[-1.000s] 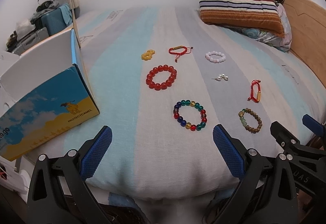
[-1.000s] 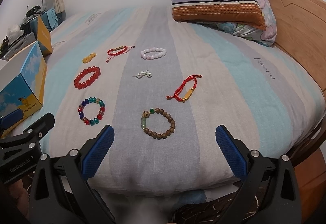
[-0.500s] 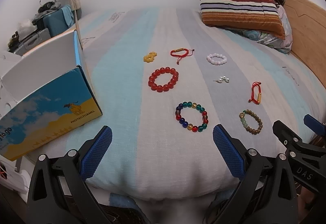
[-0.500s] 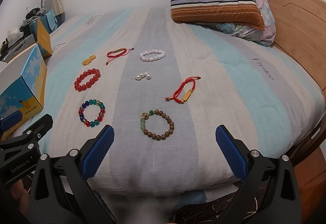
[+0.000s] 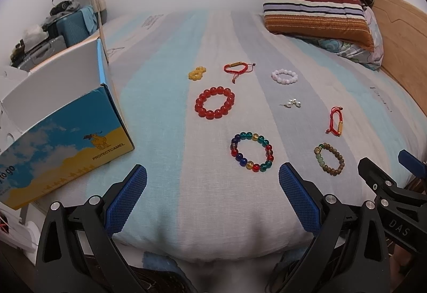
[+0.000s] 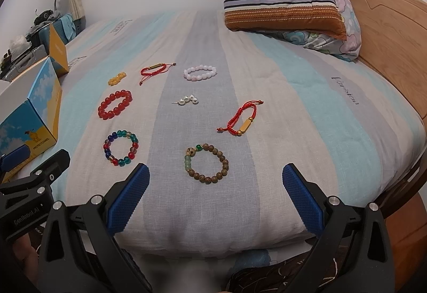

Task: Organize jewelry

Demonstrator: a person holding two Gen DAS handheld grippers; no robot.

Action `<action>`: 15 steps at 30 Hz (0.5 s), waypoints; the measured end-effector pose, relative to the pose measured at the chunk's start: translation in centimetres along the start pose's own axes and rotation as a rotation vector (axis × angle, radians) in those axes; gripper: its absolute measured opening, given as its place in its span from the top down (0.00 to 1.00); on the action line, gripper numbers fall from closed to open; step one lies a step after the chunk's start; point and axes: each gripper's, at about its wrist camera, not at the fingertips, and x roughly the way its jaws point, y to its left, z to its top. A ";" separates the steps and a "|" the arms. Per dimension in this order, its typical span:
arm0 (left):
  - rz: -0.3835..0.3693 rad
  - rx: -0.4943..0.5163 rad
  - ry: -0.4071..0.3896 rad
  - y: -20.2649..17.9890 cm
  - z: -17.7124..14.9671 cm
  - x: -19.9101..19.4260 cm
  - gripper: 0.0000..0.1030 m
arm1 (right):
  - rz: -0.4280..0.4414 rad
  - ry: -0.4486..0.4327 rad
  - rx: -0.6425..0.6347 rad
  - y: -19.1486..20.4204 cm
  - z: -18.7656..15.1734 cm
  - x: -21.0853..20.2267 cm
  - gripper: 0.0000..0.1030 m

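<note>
Eight pieces of jewelry lie spread on the striped bed point(image 5: 165, 95), among them a red bead bracelet point(image 5: 215, 103), a multicolored bracelet point(image 5: 252, 152) and a brown bead bracelet point(image 6: 206, 167). An open box point(image 5: 64, 143) printed "PROTECTCAMEL" sits at the bed's left edge beside them, with a striped pillow point(image 6: 280, 6) far behind. The left gripper point(image 5: 213, 195) and right gripper point(image 6: 216, 195) hover over the near edge, fingers spread wide apart (nothing held).

Right gripper point(image 6: 215, 194) hovers with jaws spread wide just short of the brown bead bracelet point(image 6: 207, 164) on the striped bed point(image 6: 307, 106)
</note>
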 end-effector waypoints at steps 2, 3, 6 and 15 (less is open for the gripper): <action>-0.001 -0.002 -0.001 0.0 0.0 0.0 0.05 | -0.001 0.000 0.000 0.1 -0.1 0.0 0.07; -0.001 -0.001 0.000 0.0 0.0 0.0 0.05 | -0.001 -0.001 -0.001 0.1 -0.1 -0.1 0.07; -0.001 0.001 0.001 0.0 0.0 0.0 0.05 | -0.001 0.001 -0.003 0.1 -0.1 0.0 0.07; 0.000 0.005 0.002 -0.2 0.0 0.0 0.05 | -0.001 0.001 -0.001 0.1 -0.1 0.0 0.07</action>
